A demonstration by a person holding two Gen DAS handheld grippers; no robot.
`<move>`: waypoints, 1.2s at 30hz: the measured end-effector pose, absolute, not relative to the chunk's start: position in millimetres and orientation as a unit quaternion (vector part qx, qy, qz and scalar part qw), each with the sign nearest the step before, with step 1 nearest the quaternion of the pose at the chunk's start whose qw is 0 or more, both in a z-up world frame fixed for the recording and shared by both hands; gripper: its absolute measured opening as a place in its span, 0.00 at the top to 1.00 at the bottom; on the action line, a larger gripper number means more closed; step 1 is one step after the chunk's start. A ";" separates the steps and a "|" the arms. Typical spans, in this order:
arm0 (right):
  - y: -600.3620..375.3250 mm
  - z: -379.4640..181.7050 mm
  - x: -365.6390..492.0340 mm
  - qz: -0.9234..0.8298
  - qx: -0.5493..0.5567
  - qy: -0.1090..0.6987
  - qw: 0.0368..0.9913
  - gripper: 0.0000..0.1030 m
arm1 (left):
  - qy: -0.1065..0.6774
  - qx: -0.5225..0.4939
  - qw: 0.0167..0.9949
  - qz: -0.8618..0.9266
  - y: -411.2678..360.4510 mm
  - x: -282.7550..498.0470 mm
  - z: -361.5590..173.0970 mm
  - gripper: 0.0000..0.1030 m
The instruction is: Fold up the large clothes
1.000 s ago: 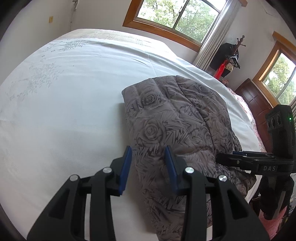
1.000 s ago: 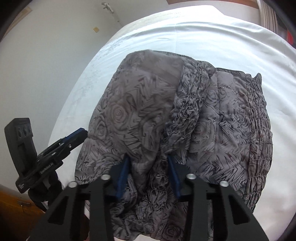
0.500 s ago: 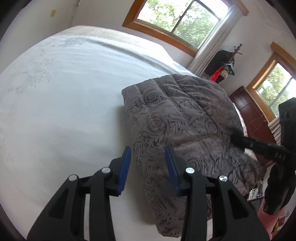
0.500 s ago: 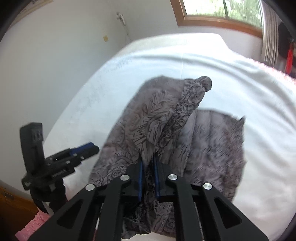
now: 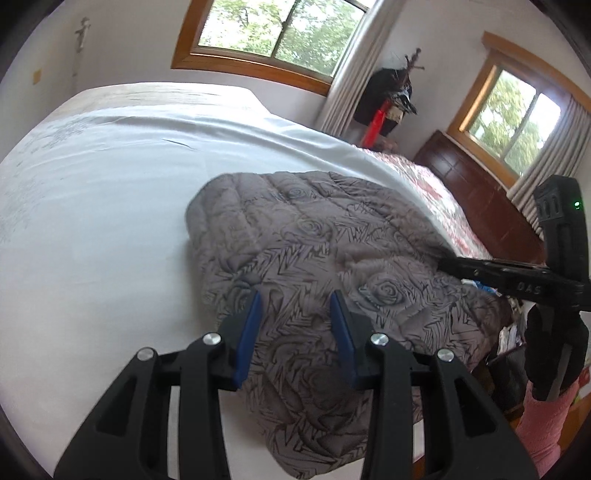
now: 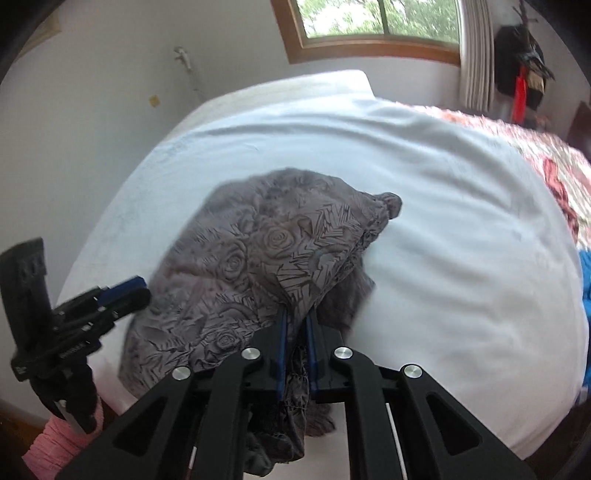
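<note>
While the grey rose-print garment [image 5: 332,266] lies bunched on the white bed [image 5: 92,221], the right claw [image 6: 295,325] is clamped on a gathered fold of it, and the left claw [image 5: 293,314] hovers over it, jaws apart.

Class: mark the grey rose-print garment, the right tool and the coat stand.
grey rose-print garment [image 5: 314,236]: left wrist view, quilted top surface.
right tool [image 6: 295,332]: right wrist view, between its tips, shut on fabric.
coat stand [image 5: 391,99]: left wrist view, hanging dark clothes.

Garment [image 5: 332,251] on bed [image 5: 110,221], near edge, windows [image 5: 273,33] behind
</note>
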State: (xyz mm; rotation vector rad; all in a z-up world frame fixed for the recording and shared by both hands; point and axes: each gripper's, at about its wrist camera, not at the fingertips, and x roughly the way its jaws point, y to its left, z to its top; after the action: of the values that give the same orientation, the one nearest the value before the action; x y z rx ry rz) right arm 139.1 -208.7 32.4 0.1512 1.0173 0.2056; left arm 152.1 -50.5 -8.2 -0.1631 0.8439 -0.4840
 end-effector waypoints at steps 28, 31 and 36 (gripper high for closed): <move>-217.2 -10.3 97.9 0.048 0.059 0.477 0.876 0.84 | 0.432 -0.074 0.863 -0.252 -54.1 159.8 -24.6 0.62; -219.9 23.9 107.9 0.051 0.073 0.450 0.888 0.83 | 0.427 -0.084 0.868 -0.239 -47.3 180.8 -6.9 0.63; -212.2 26.8 169.8 0.071 0.105 0.463 0.877 0.82 | 0.461 -0.103 0.853 -0.224 -65.7 236.5 -8.3 0.64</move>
State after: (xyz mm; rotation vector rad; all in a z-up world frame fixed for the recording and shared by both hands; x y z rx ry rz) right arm 169.8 -212.2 26.8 0.2181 0.9669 0.1476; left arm 236.5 -65.7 -8.3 -0.2163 0.9693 -0.4709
